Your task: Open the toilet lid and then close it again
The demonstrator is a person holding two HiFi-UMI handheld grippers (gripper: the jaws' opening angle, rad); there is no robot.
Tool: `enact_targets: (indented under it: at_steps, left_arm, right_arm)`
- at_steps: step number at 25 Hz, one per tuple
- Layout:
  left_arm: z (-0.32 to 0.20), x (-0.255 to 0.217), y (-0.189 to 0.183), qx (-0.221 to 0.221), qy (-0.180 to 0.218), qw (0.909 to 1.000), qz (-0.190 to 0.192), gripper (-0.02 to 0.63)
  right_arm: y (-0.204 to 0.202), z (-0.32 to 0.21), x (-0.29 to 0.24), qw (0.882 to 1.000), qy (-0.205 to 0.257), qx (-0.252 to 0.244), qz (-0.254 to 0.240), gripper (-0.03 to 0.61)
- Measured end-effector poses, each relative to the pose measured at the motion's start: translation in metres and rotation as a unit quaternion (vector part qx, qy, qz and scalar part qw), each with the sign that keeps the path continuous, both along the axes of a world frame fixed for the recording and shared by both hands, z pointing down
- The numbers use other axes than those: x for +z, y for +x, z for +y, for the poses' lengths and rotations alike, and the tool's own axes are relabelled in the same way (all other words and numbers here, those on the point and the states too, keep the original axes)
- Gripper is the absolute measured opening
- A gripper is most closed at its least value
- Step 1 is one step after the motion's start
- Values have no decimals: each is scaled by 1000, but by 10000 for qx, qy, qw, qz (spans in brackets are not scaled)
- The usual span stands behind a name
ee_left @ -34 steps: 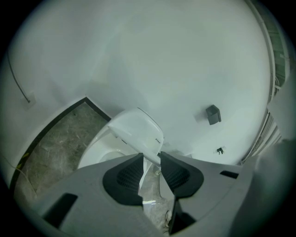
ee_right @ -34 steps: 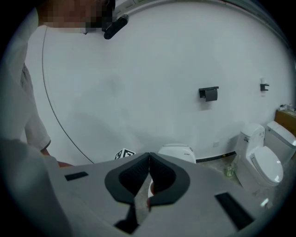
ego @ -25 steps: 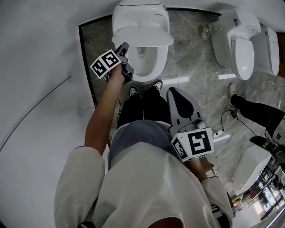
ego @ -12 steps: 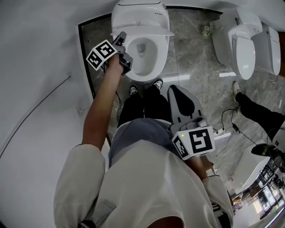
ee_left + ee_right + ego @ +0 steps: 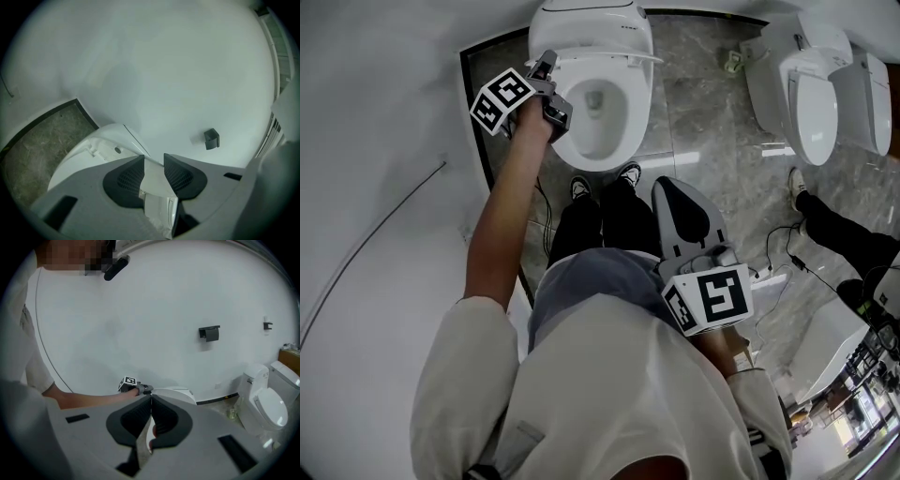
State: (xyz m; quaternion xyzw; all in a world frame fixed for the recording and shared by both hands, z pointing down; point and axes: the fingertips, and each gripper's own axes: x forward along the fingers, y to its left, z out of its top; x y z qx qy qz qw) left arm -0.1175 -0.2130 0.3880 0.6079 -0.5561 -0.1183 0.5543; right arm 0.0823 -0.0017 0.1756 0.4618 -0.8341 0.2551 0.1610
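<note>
At the toilet (image 5: 630, 127) by the wall: lid (image 5: 614, 58) raised steeply, close to upright, bowl exposed. Left gripper (image 5: 547, 64) clamped on the lid's left edge, with the white lid panel (image 5: 155, 180) pinched between both pads. Right gripper (image 5: 673, 192) held low beside the person's waist, well apart from the toilet, jaws together with nothing between them. Two more toilets (image 5: 816, 103) stand at right.
</note>
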Motion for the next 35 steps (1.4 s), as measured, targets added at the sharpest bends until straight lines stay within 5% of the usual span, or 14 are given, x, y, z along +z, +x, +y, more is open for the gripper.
enact_targets:
  at_steps: [35]
  left_arm:
    - [-87,-9,-10,-193,289,9993,-125,117]
  right_arm:
    - [26,-13,11,9995,-197,259,22,11]
